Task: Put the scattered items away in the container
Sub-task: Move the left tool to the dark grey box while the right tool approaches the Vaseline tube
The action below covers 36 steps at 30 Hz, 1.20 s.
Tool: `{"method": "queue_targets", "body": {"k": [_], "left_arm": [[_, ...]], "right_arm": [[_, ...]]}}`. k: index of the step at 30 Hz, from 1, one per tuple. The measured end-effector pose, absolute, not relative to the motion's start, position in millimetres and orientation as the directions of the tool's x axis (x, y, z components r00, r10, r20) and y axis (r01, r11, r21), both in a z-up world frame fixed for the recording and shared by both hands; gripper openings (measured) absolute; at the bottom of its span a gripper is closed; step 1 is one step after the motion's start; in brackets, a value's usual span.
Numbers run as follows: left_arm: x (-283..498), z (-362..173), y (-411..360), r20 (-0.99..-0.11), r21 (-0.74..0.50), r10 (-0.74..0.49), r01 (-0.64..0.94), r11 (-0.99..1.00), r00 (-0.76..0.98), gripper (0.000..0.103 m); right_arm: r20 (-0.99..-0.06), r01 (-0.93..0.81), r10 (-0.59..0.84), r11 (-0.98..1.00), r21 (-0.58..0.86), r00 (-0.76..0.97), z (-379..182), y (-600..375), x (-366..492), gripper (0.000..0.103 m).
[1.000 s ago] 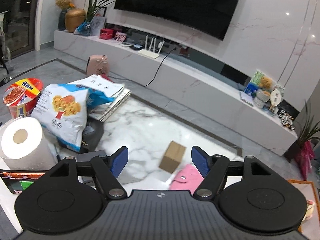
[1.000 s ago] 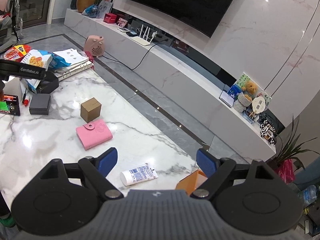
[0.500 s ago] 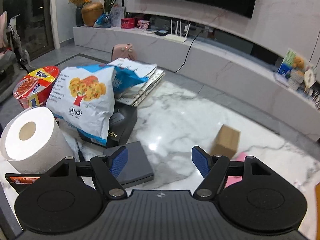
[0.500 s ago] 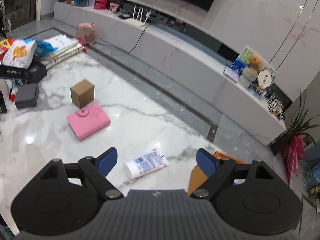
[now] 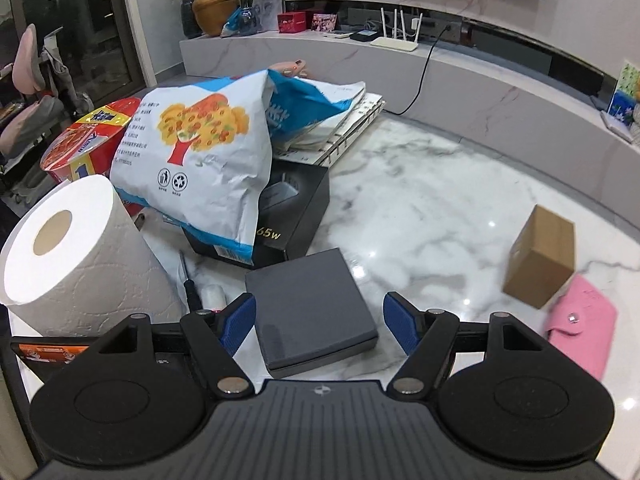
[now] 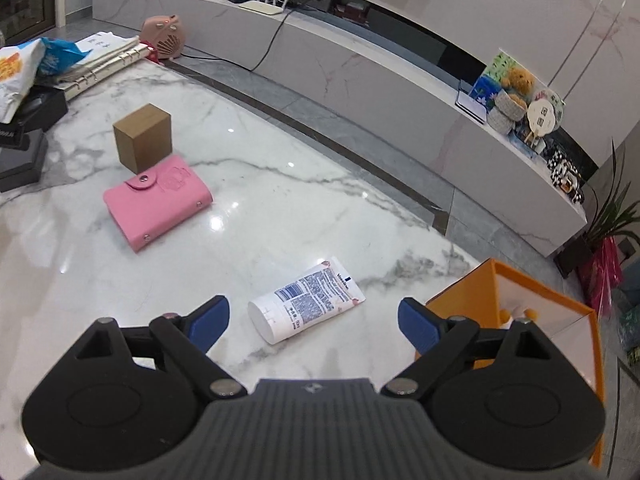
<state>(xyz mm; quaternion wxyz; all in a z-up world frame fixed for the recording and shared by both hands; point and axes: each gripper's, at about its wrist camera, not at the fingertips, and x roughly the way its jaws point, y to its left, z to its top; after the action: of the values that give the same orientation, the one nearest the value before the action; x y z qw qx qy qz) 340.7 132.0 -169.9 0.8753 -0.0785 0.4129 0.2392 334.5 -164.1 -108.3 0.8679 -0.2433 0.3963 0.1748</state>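
Marble tabletop [image 6: 280, 184], white with grey veins, carries everything. Orange container [image 6: 516, 300] stands open at its right edge, just beside the right gripper's right finger; something small shows inside it, too hidden to name. Snack bag [image 5: 200, 160], white and blue, leans on a black box [image 5: 292, 216] at the table's left end, with a paper roll [image 5: 80, 256] and a red noodle cup [image 5: 88, 136] alongside. Flat grey box [image 5: 312, 308] lies just beyond the left gripper [image 5: 319, 324], framed between its blue pads; jaws wide apart, pads not touching it. Pink card wallet [image 6: 156, 200] lies mid-table, touching or nearly touching the brown cardboard cube [image 6: 142, 138] behind it. White tube [image 6: 308, 300] lies on its side ahead of the right gripper [image 6: 314, 320], between the fingers' line but clear of both; jaws opening, nothing gripped.
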Motion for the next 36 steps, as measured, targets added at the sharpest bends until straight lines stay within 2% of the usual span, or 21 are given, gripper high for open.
{"method": "queue_targets", "body": {"k": [8, 10, 18, 23, 27, 36], "left_arm": [[350.3, -185.6, 131.0, -0.768, 0.101, 0.375, -0.48, 0.871, 0.519, 0.083], [353.1, -188.9, 129.1, -0.764, 0.127, 0.395, -0.481, 0.868, 0.51, 0.088], [368.4, -199.5, 120.4, -0.754, 0.236, 0.487, -0.51, 0.828, 0.442, 0.092], [373.3, -203.7, 118.4, -0.746, 0.257, 0.518, -0.537, 0.804, 0.418, 0.095], [378.0, -206.6, 117.2, -0.747, 0.255, 0.523, -0.548, 0.796, 0.411, 0.103], [388.4, -213.7, 108.1, -0.732, 0.317, 0.57, -0.555, 0.769, 0.372, 0.103]], "right_arm": [[-0.782, -0.417, 0.071, 0.874, -0.251, 0.62, -133.3, -163.5, 349.5, 0.094], [-0.784, -0.395, 0.064, 0.887, -0.239, 0.617, -138.8, -164.3, 353.9, 0.094], [-0.779, -0.332, 0.049, 0.92, -0.209, 0.626, -152.5, -165.0, 365.2, 0.094], [-0.781, -0.305, 0.038, 0.932, -0.198, 0.623, -159.2, -167.5, 371.7, 0.095], [-0.789, -0.283, 0.026, 0.94, -0.19, 0.614, -167.4, -170.6, 376.5, 0.095], [-0.798, -0.257, 0.023, 0.952, -0.166, 0.602, -177.9, -169.5, 385.8, 0.095]]}}
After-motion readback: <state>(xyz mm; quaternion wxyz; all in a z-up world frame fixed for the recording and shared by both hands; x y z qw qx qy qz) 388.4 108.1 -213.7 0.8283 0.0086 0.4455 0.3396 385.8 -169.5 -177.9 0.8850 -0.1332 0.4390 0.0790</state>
